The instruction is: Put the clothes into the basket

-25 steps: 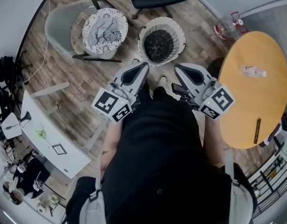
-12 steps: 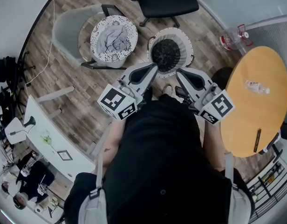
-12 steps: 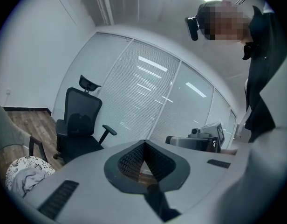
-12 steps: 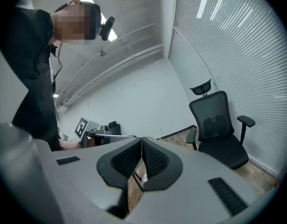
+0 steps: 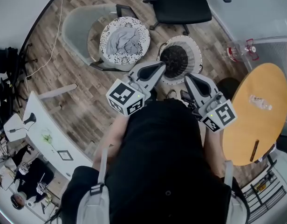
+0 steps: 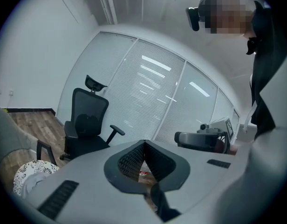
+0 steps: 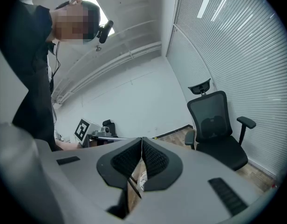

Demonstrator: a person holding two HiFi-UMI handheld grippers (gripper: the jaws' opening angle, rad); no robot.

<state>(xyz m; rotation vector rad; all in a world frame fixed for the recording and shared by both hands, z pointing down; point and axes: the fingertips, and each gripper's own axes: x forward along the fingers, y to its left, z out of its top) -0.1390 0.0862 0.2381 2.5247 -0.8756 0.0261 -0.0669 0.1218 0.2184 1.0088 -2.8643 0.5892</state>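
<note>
A white patterned basket (image 5: 125, 41) holding grey clothes (image 5: 126, 38) rests on a pale grey armchair (image 5: 80, 24). A second white basket (image 5: 195, 55) with a dark inside stands on the floor to its right. Both grippers are held out in front of my body, side by side. My left gripper (image 5: 162, 64) is shut and empty, its tip over the near rim of the dark basket. My right gripper (image 5: 186, 77) is shut and empty, just short of that basket. In the left gripper view (image 6: 144, 142) the basket with clothes (image 6: 29, 176) shows low at the left.
A black office chair (image 5: 181, 3) stands behind the baskets. A round wooden table (image 5: 248, 125) with a water bottle (image 5: 257, 101) is at the right, and a clear bottle with red parts (image 5: 239, 50) sits on the floor near it. A white desk (image 5: 45, 139) lies at the left.
Both baskets and the office chair have come nearer and slid down and right in the head view. Both grippers have advanced with my body, staying shut and empty.
</note>
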